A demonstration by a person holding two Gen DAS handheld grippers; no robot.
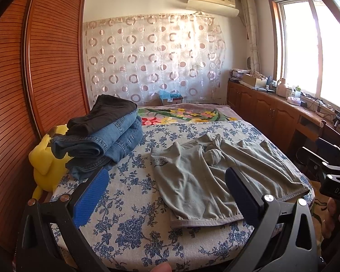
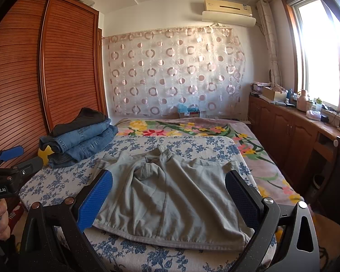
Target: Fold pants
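Grey-green pants (image 1: pixel 206 176) lie spread flat on the blue-flowered bedspread (image 1: pixel 133 217), legs' hems toward me, waist away; they also show in the right wrist view (image 2: pixel 170 199). My left gripper (image 1: pixel 167 176) is open and empty, held above the bed's near edge, left of the pants' middle. My right gripper (image 2: pixel 170 179) is open and empty, held above the pants' near hem. The right gripper also appears at the right edge of the left wrist view (image 1: pixel 333 170); the left one at the left edge of the right wrist view (image 2: pixel 9 165).
A stack of folded jeans and dark pants (image 1: pixel 102 136) sits at the bed's left, by a yellow plush toy (image 1: pixel 45 158). A wooden wardrobe (image 1: pixel 45 68) stands left. A flowered blanket (image 1: pixel 183 113) covers the far bed. A cluttered wooden counter (image 1: pixel 283 99) runs under the window.
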